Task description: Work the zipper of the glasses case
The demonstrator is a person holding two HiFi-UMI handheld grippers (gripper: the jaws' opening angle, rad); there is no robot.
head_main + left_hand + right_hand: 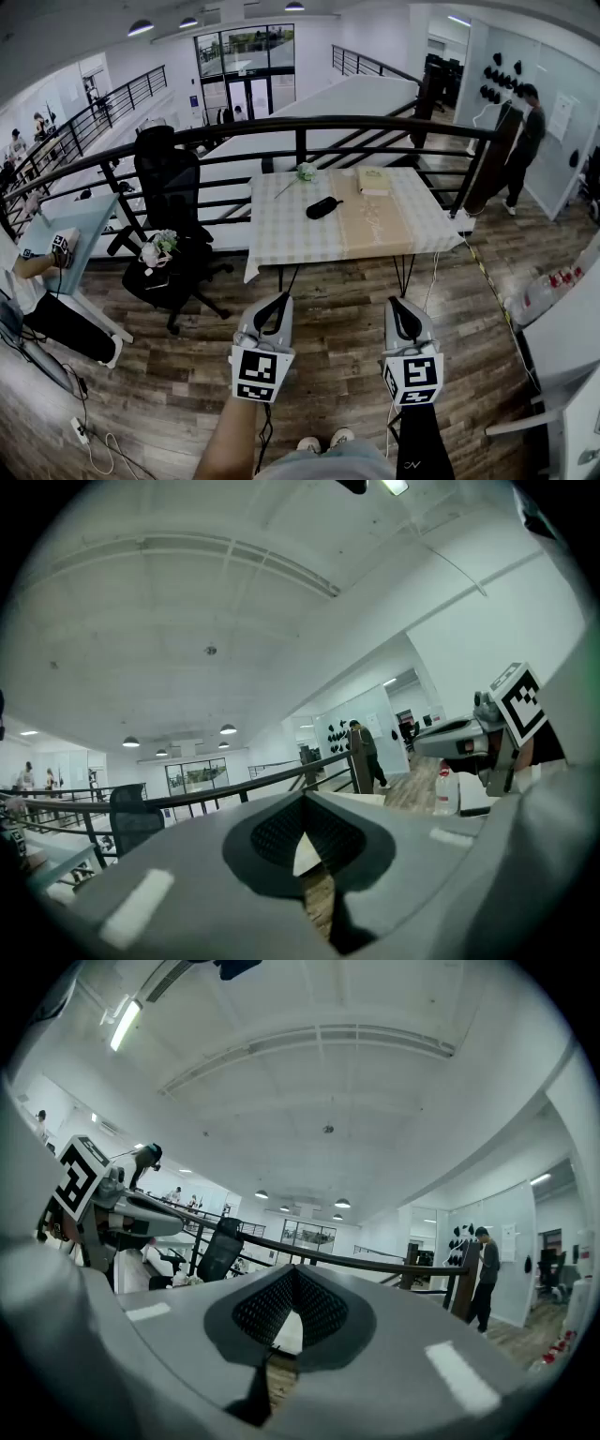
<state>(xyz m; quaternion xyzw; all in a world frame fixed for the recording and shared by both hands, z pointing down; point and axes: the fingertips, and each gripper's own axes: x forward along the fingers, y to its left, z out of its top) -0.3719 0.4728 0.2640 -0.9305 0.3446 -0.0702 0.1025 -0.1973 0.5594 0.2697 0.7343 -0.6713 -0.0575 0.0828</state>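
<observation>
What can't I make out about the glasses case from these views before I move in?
- Head view: the glasses case on the table is too small; its zipper and pull don't show.
- Left gripper view: the left gripper, with its own shut jaws, hides the case.
- Right gripper view: the right gripper, also shut, hides it too.
- Head view: the flat item behind the case is too small to identify.

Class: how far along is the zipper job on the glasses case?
Nothing looks done: the case lies on the table, well ahead of the left gripper and right gripper. In hand: nothing; both are shut, empty. Left: reach it, hold it, zip it.
</observation>
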